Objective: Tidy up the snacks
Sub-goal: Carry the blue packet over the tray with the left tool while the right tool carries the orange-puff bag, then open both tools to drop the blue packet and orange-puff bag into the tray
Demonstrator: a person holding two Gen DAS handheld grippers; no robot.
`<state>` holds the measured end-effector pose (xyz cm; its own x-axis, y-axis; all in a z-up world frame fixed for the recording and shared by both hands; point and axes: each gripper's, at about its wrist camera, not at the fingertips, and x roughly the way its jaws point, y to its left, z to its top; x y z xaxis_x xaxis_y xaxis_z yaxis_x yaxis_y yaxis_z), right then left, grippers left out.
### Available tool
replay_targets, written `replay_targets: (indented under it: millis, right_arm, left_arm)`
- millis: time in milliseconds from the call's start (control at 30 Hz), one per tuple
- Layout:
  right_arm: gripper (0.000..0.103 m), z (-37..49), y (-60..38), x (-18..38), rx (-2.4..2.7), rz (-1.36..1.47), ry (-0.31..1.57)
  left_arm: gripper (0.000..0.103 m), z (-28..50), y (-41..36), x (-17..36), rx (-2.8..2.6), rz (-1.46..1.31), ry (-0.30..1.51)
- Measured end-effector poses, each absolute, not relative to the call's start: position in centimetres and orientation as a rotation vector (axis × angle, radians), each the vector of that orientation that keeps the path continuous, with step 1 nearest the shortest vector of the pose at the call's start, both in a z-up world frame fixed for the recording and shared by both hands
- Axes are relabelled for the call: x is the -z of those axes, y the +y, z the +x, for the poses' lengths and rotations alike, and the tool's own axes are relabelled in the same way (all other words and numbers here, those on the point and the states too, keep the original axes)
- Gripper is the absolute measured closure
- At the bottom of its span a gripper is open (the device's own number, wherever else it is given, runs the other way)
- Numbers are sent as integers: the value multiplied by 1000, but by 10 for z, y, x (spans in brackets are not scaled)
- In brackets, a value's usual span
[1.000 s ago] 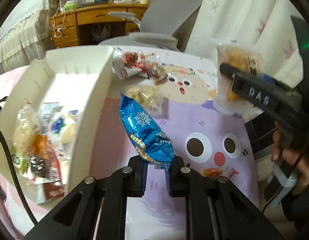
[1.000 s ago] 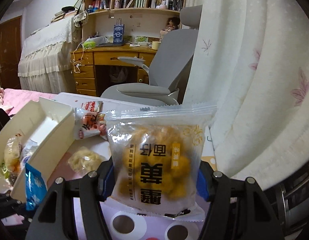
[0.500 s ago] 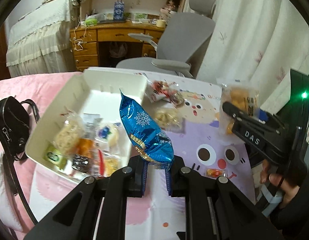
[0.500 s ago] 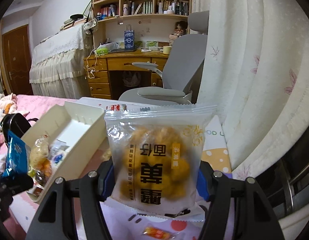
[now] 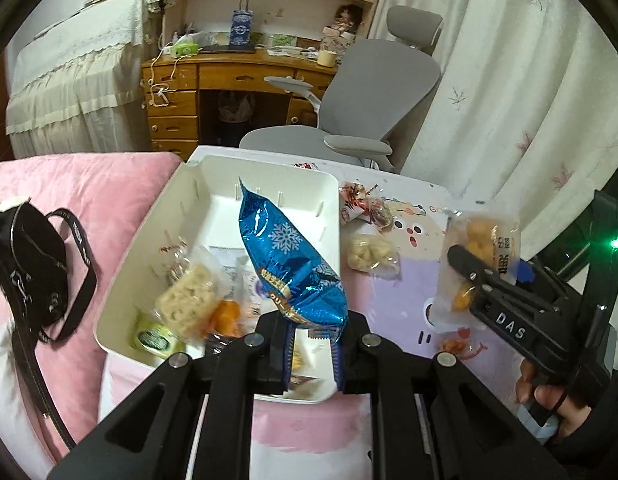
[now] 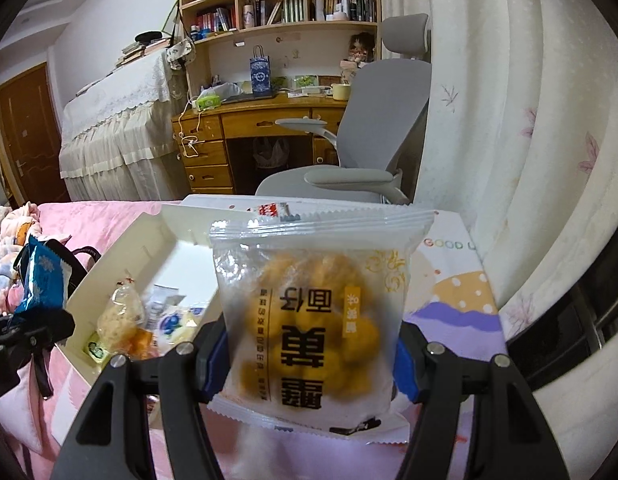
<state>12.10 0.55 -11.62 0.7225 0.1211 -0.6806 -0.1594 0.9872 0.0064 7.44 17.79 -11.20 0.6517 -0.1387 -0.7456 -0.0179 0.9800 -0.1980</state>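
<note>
Left wrist view: we see a low table [image 5: 393, 292] with a cartoon-printed cover, set against a pink bed [image 5: 89, 196], with a wooden desk [image 5: 213, 80], a grey office chair [image 5: 373, 92] and a pale curtain [image 5: 509, 92] beyond. A white bin [image 5: 121, 304] sits at the table's left edge, its near end crowded with small snacks, its far half bare. Our left gripper [image 5: 311, 354] pinches the bottom seam of one blue foil packet [image 5: 287, 262], held upright over the bin's near right side. Our right gripper [image 6: 309, 354] is clamped on one clear bag of yellow puffs [image 6: 313, 320], held in the air to the right of the bin, above the table. Three loose snack packs lie on the far table: a red-and-white one [image 5: 351, 206], a dark-red one [image 5: 379, 214] and a pale one [image 5: 371, 256]; one small orange sweet [image 5: 453, 345] lies nearer. One black bag [image 5: 27, 264] rests on the bed, left of the bin.
</note>
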Motion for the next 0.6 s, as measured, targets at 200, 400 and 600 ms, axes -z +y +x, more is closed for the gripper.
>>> replay_targets:
  millis: [200,400,600]
  right_arm:
    - [37,114,45,120,-140,7,771]
    - [37,110,87,124,-126,45,768]
    - [36,107,115,130,-108,104,755]
  left_arm:
    - [90,81,221,109,142,-166,879]
    - [89,95,262,109,197,-134,891]
    - [89,109,285,112,243,-96,905]
